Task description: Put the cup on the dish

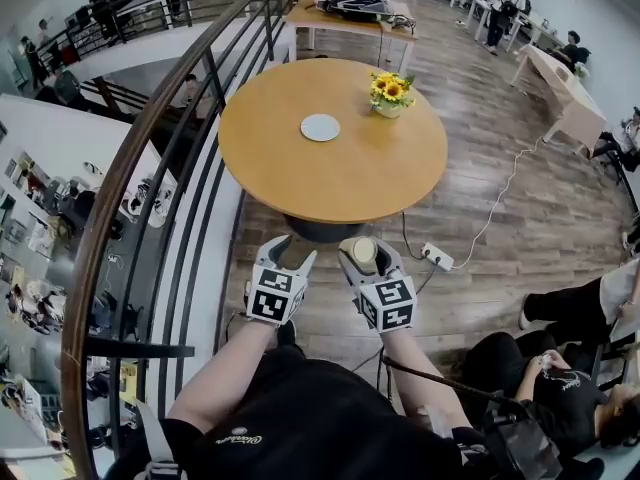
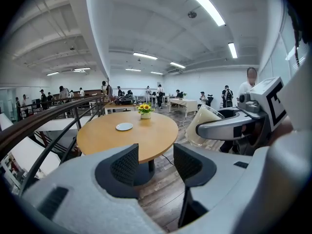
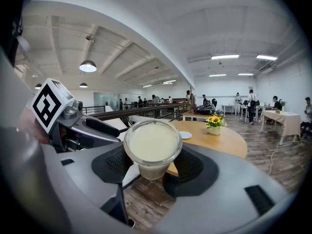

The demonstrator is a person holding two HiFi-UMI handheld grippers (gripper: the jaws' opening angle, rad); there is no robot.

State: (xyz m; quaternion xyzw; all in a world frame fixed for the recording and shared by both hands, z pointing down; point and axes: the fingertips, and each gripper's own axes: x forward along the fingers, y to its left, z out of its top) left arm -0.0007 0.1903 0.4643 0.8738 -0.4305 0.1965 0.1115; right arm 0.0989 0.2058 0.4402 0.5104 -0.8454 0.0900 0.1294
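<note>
Jaws of right gripper (image 3: 153,167) around cup (image 3: 152,143)

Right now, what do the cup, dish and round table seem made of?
Cup: likely clear plastic; pale liquid shows through its wall. Dish: probably glazed ceramic, smooth white, too far to confirm. Table: wood-look top, even matte tan.

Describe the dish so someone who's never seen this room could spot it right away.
Find the round wooden table beside the curved railing. On its far half lies the dish, small, flat and white. Its only tabletop neighbour, the sunflower pot to its right, stands tall and yellow.
</note>
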